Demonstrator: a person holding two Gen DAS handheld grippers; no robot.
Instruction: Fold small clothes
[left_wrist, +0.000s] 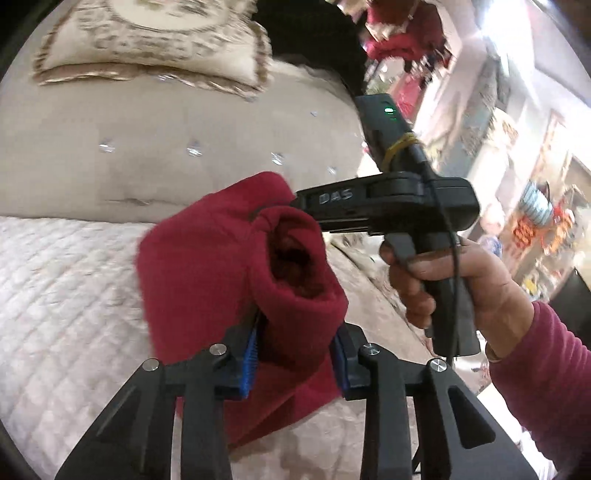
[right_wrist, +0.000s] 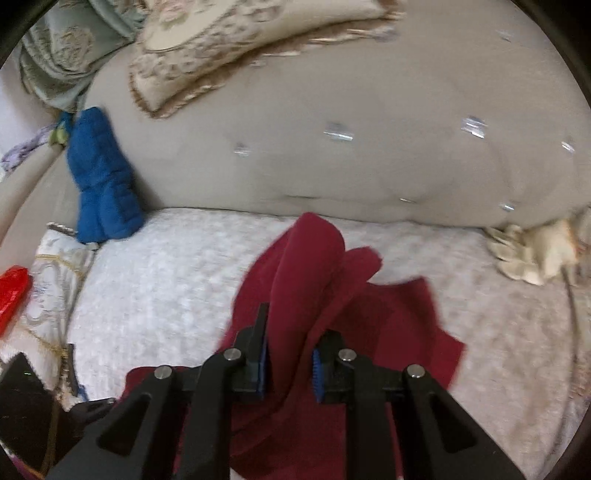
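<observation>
L gripper (left_wrist: 295, 354): fingers (left_wrist: 251, 354) narrowed onto a bunched fold of the red garment (left_wrist: 221, 251), cloth pinched between the blue pads, no gap showing. The garment rises up and fwd from the fingers, its rolled opening facing the camera, with a flap hanging off to the left over the quilted bed (left_wrist: 66, 288). So this end is lifted clear of the bed, not lying flat.

R gripper (left_wrist: 388, 206), seen from the left wrist, comes in from the right with its tip at the garment's upper right edge; the person's hand (left_wrist: 443, 280) grips its handle, pink sleeve (left_wrist: 546, 369) behind.

From the right wrist view, R gripper (right_wrist: 290, 365) has fingers (right_wrist: 258, 354) narrow, closed on a raised ridge of the garment (right_wrist: 314, 280). The ridge runs straight away from the fingers toward the headboard (right_wrist: 332, 110); the rest spreads right and down onto the bed (right_wrist: 166, 280).

Key relation: both grippers hold the same piece close together, near one end, so the long axis hangs away from them. Prob. next move needs the hands pulled apart to spread it before laying flat. Neither hand is clearly nearer the free end.

Blue item (right_wrist: 103, 177) sits well apart, far left.
</observation>
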